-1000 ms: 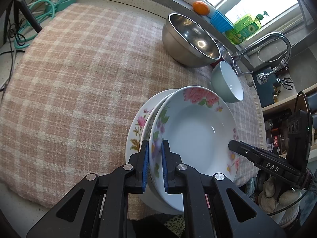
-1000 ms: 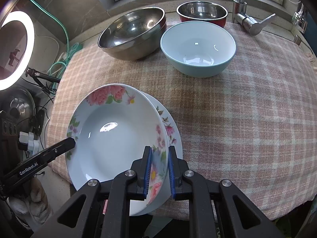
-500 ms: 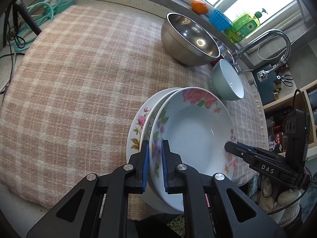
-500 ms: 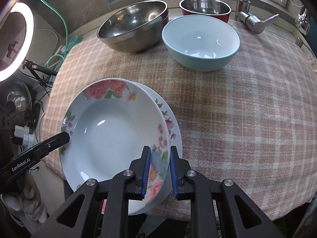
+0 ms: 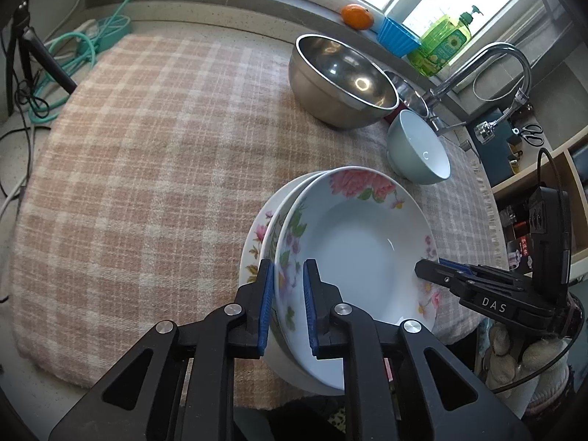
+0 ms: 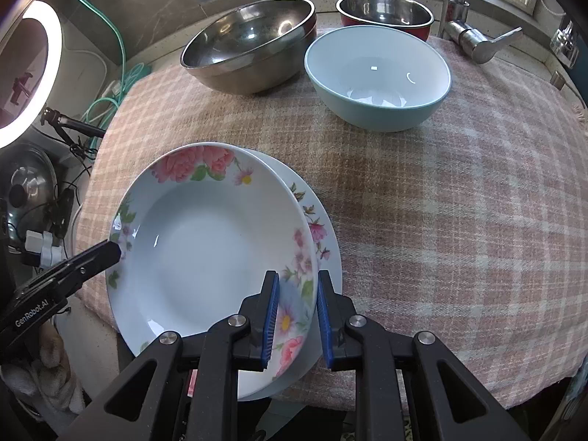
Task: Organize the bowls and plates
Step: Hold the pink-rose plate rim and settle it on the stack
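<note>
The deep floral plate (image 5: 352,257) sits tilted on top of a flatter floral plate (image 5: 257,235) at the near edge of the checked cloth (image 5: 147,169), both overhanging the counter's front slightly. Its left rim stands between the blue pads of the left gripper (image 5: 288,305), and its right rim between those of the right gripper (image 6: 296,316). Both pairs of jaws have just been easing apart; each now stands narrow, with a sliver of gap beside the rim, so the pads no longer seem to press on it. In the right wrist view the left gripper's black finger tip touches the plate's far rim.

Behind the plates, well apart, stands a pale blue bowl (image 6: 378,77), with a large steel bowl (image 6: 250,44) just beside it on the left and a smaller red-sided steel bowl (image 6: 384,11) behind it near the tap (image 6: 474,36). The cloth to the right of the plates is bare, and so is the wide stretch to their left towards the green hose (image 5: 92,47). On the sill sit an orange (image 5: 356,16), a blue cup (image 5: 398,36) and a green soap bottle (image 5: 441,46).
</note>
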A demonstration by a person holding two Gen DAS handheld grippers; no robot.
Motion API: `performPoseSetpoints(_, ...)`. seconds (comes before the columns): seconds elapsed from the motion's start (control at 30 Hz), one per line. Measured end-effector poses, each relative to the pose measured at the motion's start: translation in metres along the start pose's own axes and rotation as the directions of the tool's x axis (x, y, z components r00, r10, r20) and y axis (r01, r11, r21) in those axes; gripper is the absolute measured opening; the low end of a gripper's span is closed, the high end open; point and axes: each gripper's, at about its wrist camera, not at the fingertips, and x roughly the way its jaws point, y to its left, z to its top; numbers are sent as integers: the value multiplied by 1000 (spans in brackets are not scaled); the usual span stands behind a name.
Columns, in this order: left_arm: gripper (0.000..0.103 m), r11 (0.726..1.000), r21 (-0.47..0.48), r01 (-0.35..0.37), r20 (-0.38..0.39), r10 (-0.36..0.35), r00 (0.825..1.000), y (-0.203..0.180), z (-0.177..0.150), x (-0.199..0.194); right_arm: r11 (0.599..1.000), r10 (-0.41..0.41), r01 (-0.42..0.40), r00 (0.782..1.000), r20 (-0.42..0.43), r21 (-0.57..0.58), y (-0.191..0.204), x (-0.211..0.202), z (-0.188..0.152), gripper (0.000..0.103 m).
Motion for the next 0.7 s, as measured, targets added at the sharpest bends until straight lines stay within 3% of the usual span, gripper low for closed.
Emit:
performPoseSetpoints(0.23, 14, 997, 54, -59, 48, 57, 997, -5, 6, -11, 1000, -2, 2, 1000, -3, -5, 1, 0, 1, 19)
performPoseSetpoints(0.7, 14, 999, 6, -43, -5, 43, 999, 5, 2, 0, 1000, -13, 13, 1000, 4, -11, 4, 0, 1, 20)
